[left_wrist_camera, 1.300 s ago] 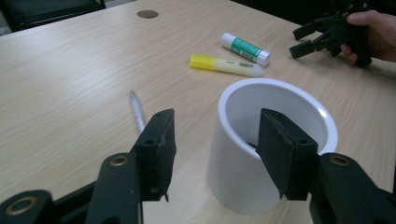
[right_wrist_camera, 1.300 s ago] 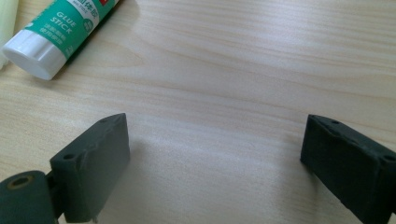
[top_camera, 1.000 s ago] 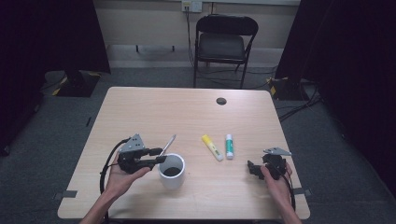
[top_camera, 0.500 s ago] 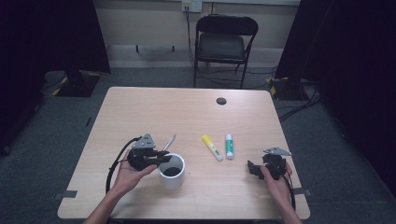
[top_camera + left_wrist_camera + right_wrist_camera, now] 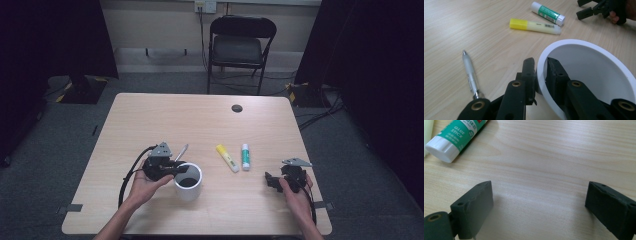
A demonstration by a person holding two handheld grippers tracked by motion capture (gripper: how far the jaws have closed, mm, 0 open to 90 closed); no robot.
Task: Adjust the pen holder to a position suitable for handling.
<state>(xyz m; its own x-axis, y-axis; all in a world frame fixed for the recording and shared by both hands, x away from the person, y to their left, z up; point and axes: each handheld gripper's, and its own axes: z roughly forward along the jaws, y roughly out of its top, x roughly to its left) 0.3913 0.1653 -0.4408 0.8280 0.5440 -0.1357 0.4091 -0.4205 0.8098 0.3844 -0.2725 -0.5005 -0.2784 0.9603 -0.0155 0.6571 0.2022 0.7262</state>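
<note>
Already the left tongs (image 5: 539,65) had clenched on the rim of the round white cup (image 5: 188,181) near the front of the pale wooden bench (image 5: 165,115), one jaw inside the wall, one outside. It looked stiff and probably light, though smooth enough to slip or tip from a one-sided rim hold. The right tongs (image 5: 537,206) lay released, gaping over bare wood near the green-and-white glue stick (image 5: 455,135).
</note>
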